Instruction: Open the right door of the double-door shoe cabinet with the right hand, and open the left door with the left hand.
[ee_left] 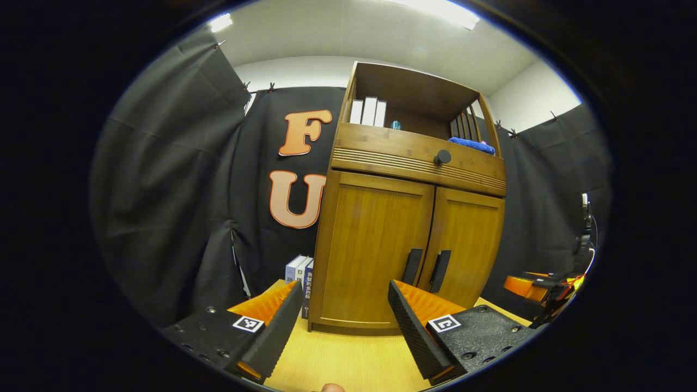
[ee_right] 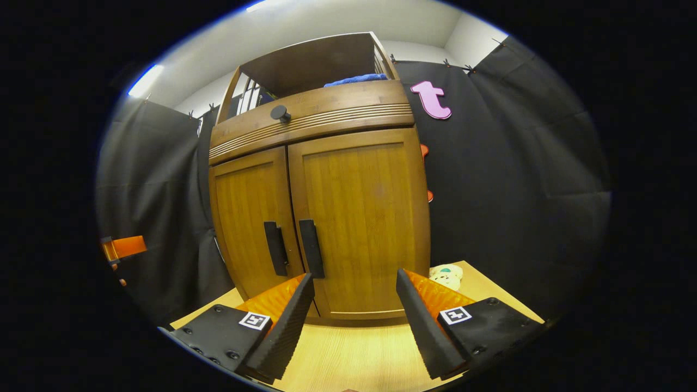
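The cabinet (ee_right: 321, 218) stands on the counter (ee_right: 348, 354), both doors shut, their two handles (ee_right: 312, 248) just beside each other at the middle seam. That closeness is the risk: either tongs could catch the wrong handle. The right tongs (ee_right: 354, 305) and left tongs (ee_left: 346, 310) are both open, empty, near the doors but apart from them.
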`<state>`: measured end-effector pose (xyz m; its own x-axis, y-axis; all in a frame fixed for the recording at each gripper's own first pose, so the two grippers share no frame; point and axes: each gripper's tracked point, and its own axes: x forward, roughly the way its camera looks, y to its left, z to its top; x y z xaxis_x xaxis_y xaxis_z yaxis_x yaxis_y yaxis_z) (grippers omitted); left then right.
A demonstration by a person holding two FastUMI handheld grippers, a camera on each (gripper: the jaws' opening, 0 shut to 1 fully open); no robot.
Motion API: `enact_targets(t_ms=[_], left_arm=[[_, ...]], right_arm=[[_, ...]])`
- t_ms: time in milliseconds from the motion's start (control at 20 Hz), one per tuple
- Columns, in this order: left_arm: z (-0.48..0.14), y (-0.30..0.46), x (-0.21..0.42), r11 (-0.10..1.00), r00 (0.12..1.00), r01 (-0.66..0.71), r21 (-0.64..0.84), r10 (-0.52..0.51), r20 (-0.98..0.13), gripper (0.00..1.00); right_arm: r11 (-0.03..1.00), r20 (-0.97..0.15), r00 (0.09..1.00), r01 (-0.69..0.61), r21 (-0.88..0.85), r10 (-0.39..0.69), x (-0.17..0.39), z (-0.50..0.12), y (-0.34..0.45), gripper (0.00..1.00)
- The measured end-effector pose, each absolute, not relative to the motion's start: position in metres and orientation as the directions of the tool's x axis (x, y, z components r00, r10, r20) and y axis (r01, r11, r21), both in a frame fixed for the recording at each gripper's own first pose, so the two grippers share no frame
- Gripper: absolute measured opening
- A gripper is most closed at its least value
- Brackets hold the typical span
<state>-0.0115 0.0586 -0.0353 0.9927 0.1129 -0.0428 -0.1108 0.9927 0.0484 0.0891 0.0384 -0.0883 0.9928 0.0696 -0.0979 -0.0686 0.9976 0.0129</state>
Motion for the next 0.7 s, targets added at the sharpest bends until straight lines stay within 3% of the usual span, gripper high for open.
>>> enact_targets(t_ms=[350, 400, 450, 500, 700], left_arm=[[-0.045, 0.067, -0.012, 0.993, 0.993, -0.098, 0.071, 0.103, -0.065, 0.98], [-0.046, 0.069, -0.012, 0.993, 0.992, -0.099, 0.071, 0.104, -0.066, 0.98], [-0.047, 0.072, -0.012, 0.992, 0.992, -0.102, 0.070, 0.106, -0.067, 0.94], [-0.048, 0.075, -0.012, 0.992, 0.991, -0.107, 0.068, 0.112, -0.067, 0.97], [-0.051, 0.087, -0.011, 0.990, 0.990, -0.122, 0.072, 0.127, -0.068, 0.92]], right_arm=[[0.996, -0.107, 0.990, -0.089, 0.008, 0.089, 0.136, -0.109, 0.070, 0.98], [0.996, -0.108, 0.990, -0.093, 0.014, 0.094, 0.144, -0.110, 0.075, 0.93], [0.995, -0.110, 0.989, -0.098, 0.012, 0.099, 0.155, -0.111, 0.083, 0.98], [0.995, -0.117, 0.988, -0.097, 0.006, 0.098, 0.163, -0.115, 0.087, 0.98], [0.996, -0.120, 0.989, -0.085, 0.006, 0.085, 0.201, -0.117, 0.098, 0.98]])
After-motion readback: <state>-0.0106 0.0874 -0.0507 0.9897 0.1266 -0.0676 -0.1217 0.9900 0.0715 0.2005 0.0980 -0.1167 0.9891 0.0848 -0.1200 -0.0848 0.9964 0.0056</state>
